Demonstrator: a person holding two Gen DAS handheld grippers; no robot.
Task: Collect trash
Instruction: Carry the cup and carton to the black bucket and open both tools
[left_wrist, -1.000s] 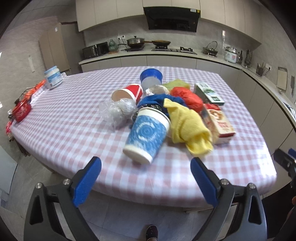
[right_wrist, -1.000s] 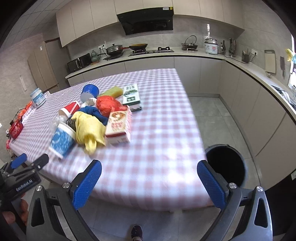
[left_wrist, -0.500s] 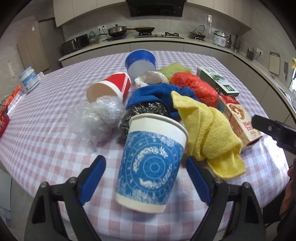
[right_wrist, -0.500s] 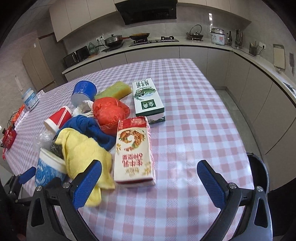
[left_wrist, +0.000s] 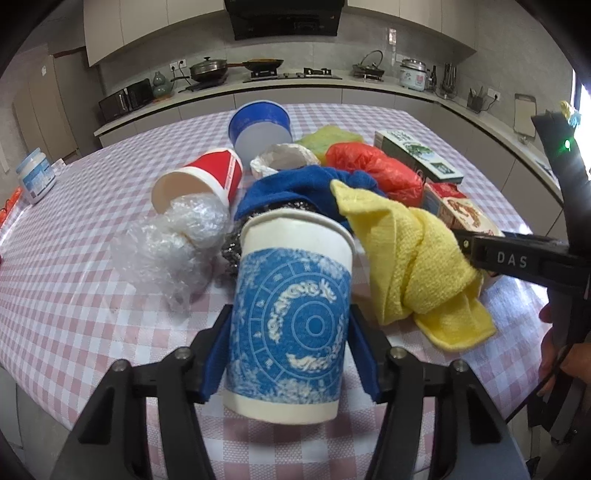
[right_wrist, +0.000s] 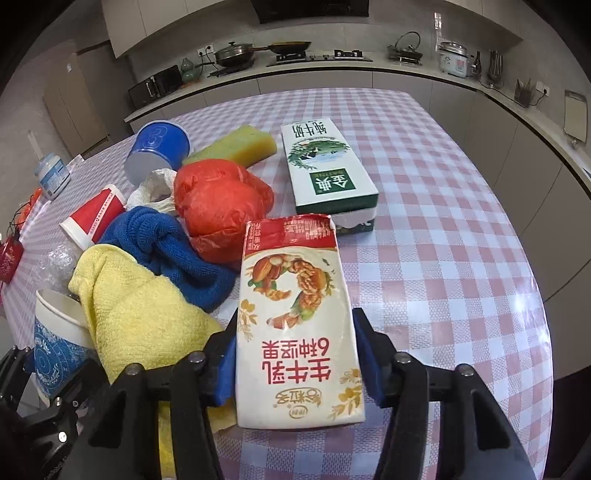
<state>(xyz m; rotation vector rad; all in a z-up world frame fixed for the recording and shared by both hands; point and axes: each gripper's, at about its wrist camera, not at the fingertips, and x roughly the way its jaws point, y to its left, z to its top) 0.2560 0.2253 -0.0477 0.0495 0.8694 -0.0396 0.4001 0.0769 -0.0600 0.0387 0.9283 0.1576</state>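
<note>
- Two grips are under way. The left gripper (left_wrist: 290, 354) has its jaws closed against the sides of the blue patterned paper cup (left_wrist: 291, 314). The cup is light, thin-walled and easily crushed, so a gentle hold low on the body suits it.
- Beyond the left jaws lie one clear plastic wrap (left_wrist: 170, 251), one red paper cup (left_wrist: 201, 181) and one blue tub (left_wrist: 260, 127).
- Right of them sit one blue cloth (left_wrist: 295, 188), one yellow cloth (left_wrist: 413, 258) and one red plastic bag (left_wrist: 373, 170).
- The right gripper (right_wrist: 297, 358) clamps one milk carton (right_wrist: 297, 295) by its flat sides; likely stiff, light if empty.
- Ahead on the worktop (right_wrist: 443, 240) lies a second carton, the green carton (right_wrist: 325, 170).
</note>
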